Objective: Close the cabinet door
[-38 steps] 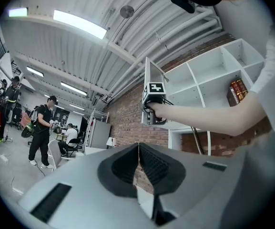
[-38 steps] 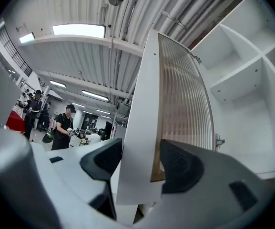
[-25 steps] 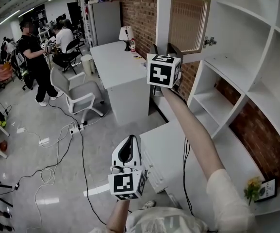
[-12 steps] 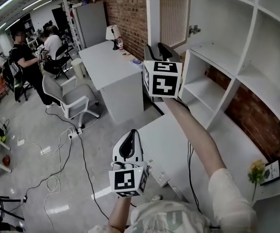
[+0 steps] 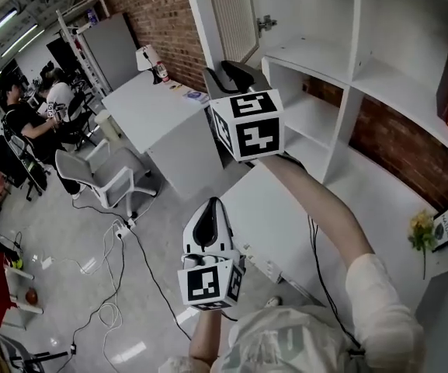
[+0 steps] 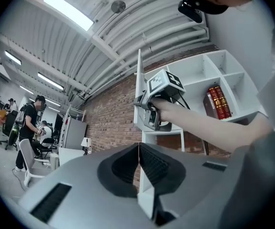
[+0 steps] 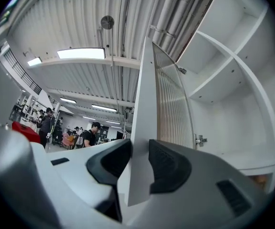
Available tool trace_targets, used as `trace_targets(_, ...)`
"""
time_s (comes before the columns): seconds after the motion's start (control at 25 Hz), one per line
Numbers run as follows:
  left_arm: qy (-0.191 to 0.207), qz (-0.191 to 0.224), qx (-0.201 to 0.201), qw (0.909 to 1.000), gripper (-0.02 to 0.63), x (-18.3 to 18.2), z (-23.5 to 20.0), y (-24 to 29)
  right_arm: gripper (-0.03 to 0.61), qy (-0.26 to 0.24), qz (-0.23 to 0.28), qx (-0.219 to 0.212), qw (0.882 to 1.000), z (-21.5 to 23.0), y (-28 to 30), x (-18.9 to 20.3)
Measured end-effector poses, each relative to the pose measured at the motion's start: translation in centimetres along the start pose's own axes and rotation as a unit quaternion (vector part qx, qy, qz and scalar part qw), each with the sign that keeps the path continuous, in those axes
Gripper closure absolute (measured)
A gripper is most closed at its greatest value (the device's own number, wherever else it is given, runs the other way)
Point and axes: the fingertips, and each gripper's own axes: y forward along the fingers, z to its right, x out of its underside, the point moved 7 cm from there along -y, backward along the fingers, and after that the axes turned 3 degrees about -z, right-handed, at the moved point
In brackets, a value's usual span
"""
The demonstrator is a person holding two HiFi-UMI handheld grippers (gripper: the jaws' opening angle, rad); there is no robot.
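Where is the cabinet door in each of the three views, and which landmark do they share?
Head view: the cabinet door is at the top, left of centre, swung open.
Left gripper view: only its thin edge shows, upright, just left of centre.
Right gripper view: centre, upright, between the jaws of the right gripper, which have just been closing on it.
Shared landmark: the white shelves to its right.

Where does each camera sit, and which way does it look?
Head view: on the person's head, looking down on left gripper, right gripper, right forearm.
Left gripper view: behind its shut jaws, facing the right gripper.
Right gripper view: behind its jaws, just closing to grip the white ribbed-glass cabinet door.
Shared by head and left gripper views: the right gripper.
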Motion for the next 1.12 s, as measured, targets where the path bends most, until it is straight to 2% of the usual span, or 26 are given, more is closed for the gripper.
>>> trace_targets(0.16, -0.003, -0.001, 0.021, 0.9998, 0.598, 0.2, 0.9, 0.6, 0.454, -0.004, 0.002, -0.006, 1.0, 1.3, -1.8, -0.2)
trace_targets(0.52, -0.005, -0.002, 0.076, 0.9971, 0.597, 0.5, 3.9, 2.4, 0.474, -0.009, -0.007, 0.016, 1.0, 5.2, -5.8, -0.7)
trace_targets(0.76, -0.013, -0.006, 0.116, 0.9931, 0.598, 1.0, 6.0, 4.1, 0.492, -0.013, -0.02, 0.072, 0.997, 9.3, -8.3, -1.2)
trace_targets(0.96, -0.025, -0.011, 0.151, 0.9881, 0.598, 1.9, 8.1, 5.3, 0.499, -0.037, -0.021, 0.151, 0.988, 13.7, -9.8, -0.9)
trace_targets(1.12, -0.029, -0.019, 0.166, 0.9855, 0.598, 2.4, 9.3, 5.7, 0.499, -0.065, -0.028, 0.166, 0.983, 14.5, -10.0, -0.8)
